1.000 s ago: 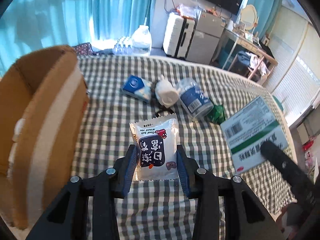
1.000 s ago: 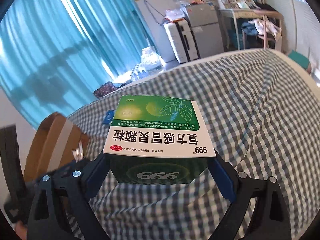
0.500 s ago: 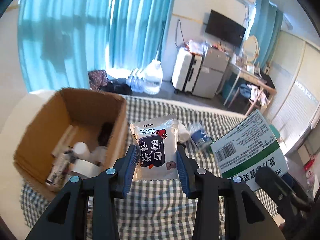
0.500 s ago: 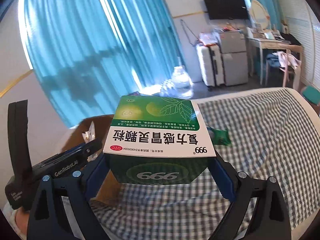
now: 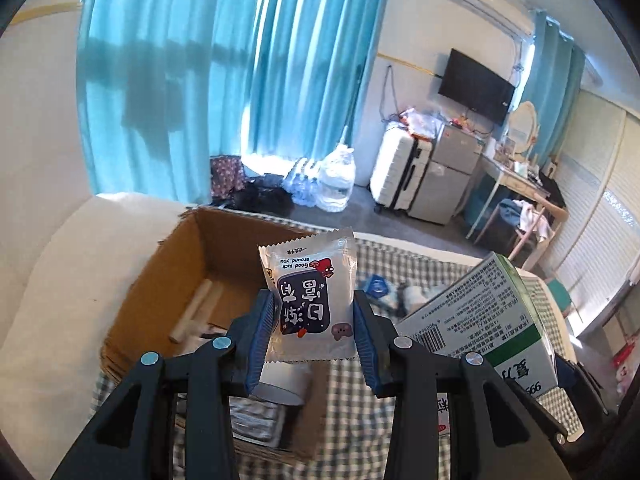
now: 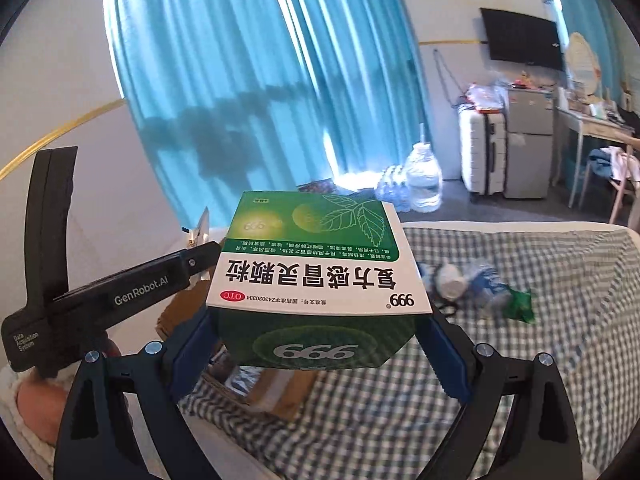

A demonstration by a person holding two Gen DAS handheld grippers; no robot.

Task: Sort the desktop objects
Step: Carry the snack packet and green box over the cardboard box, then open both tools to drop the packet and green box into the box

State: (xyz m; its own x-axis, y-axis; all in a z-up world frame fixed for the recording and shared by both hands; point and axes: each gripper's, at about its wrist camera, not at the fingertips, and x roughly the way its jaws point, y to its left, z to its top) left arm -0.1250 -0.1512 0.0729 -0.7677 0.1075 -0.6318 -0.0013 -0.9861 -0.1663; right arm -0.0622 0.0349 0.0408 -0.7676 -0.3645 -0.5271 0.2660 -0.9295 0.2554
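One snack sachet (image 5: 310, 296), one green medicine box (image 6: 316, 276), one cardboard box (image 5: 176, 276), two grippers (image 5: 314, 336) (image 6: 320, 356). On the checked cloth (image 6: 560, 304): one white bottle (image 6: 450, 280), one green packet (image 6: 520, 304).

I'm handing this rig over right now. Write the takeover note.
Left gripper: shut on a snack packet, held above the cardboard box.
Right gripper: shut on a green medicine box, beside the cardboard box.
Done: some items already lie in the cardboard box.
Left: drop both, then fetch the bottles and green wrapper lying on the checked cloth.
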